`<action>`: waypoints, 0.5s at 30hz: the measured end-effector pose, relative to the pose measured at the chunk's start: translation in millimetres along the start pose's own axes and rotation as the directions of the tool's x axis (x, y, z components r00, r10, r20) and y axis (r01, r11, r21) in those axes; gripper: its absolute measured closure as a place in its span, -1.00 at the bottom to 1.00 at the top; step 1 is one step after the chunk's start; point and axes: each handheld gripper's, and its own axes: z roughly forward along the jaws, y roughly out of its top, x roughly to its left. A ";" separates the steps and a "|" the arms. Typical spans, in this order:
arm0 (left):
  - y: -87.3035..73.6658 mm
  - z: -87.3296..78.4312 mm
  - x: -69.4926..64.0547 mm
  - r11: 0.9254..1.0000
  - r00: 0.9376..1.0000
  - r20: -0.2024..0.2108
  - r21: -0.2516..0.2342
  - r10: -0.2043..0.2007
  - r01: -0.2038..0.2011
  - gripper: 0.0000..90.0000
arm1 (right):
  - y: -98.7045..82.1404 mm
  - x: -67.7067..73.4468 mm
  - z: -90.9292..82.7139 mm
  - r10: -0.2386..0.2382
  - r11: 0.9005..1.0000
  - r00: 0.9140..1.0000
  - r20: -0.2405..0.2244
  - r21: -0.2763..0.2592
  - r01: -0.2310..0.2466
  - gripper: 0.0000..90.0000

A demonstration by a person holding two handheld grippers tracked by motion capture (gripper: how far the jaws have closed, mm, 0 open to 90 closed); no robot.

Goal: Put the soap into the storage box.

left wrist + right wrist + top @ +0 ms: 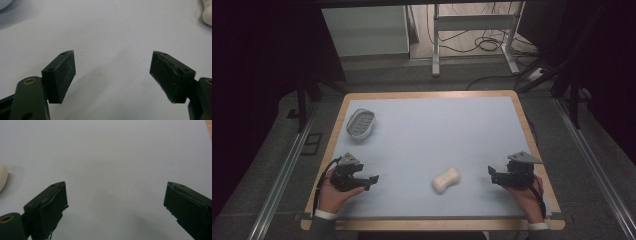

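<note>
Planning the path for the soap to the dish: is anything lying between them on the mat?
Nothing visible does. The soap lies near the front, the dish at the far left, with bare mat between. The left tongs, open, sit left of the soap, off that line.

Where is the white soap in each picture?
High view: the white soap lies near the table's front, between the two grippers, closer to the right one.
Left gripper view: its end peeks in at the top right corner.
Right gripper view: its end peeks in at the left edge.
Shared landmark: the pale blue mat under it.
</note>
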 end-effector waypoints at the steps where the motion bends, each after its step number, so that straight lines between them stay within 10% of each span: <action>1: -0.3 -0.3 -0.4 1.000 1.000 -0.001 0.000 -0.002 0.002 -0.53 | 0.2 -0.7 -0.7 0.005 1.000 1.000 0.004 0.000 -0.005 -0.85; 15: 4.3 -4.6 -12.9 1.000 0.998 -0.049 0.009 0.029 -0.029 -0.49 | -3.8 -4.1 -6.1 -0.003 1.000 1.000 -0.006 0.012 0.003 -0.83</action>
